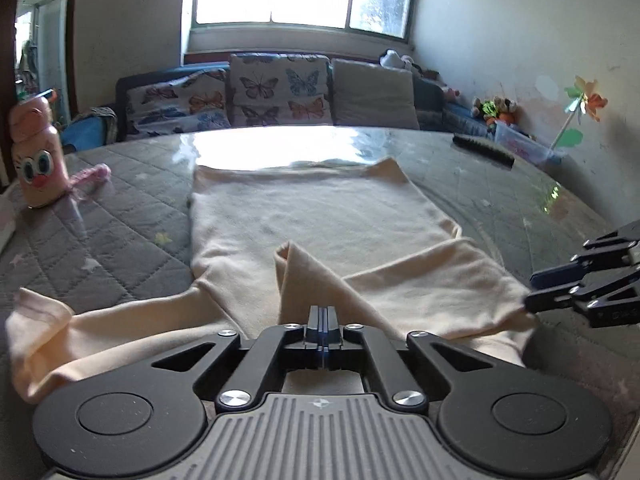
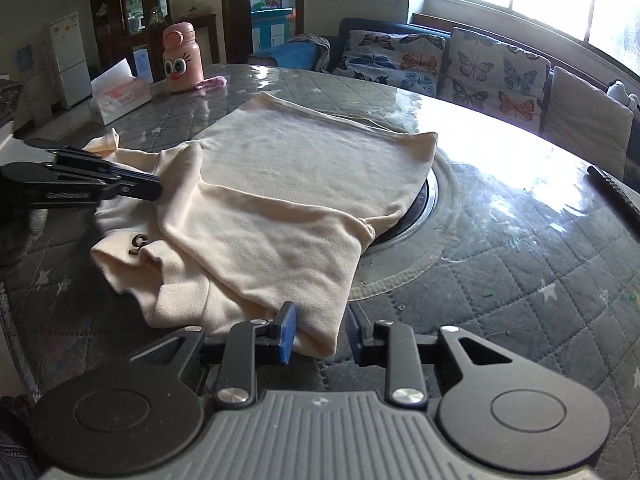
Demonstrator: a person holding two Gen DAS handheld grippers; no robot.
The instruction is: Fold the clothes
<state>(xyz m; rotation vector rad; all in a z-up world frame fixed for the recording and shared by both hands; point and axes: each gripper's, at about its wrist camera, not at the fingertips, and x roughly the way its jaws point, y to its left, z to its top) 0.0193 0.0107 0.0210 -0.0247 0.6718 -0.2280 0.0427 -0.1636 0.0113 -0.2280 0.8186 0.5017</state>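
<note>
A cream long-sleeved top [image 1: 320,216] lies on the round quilted table, also in the right wrist view [image 2: 288,184]. Its right sleeve is folded across the body. My left gripper [image 1: 324,316] is shut on a raised fold of the cloth near the neck; it shows at the left of the right wrist view [image 2: 154,188]. My right gripper [image 2: 320,332] is open, its blue pads on either side of the folded shoulder edge; it shows at the right of the left wrist view [image 1: 536,292]. The left sleeve [image 1: 44,332] trails off to the left.
A pink cartoon bottle [image 2: 181,58] and a tissue box [image 2: 120,96] stand at the table's far left. A black comb [image 1: 482,150] lies far right. A sunken turntable ring [image 2: 432,196] sits mid-table. A sofa with butterfly cushions [image 1: 276,90] is behind.
</note>
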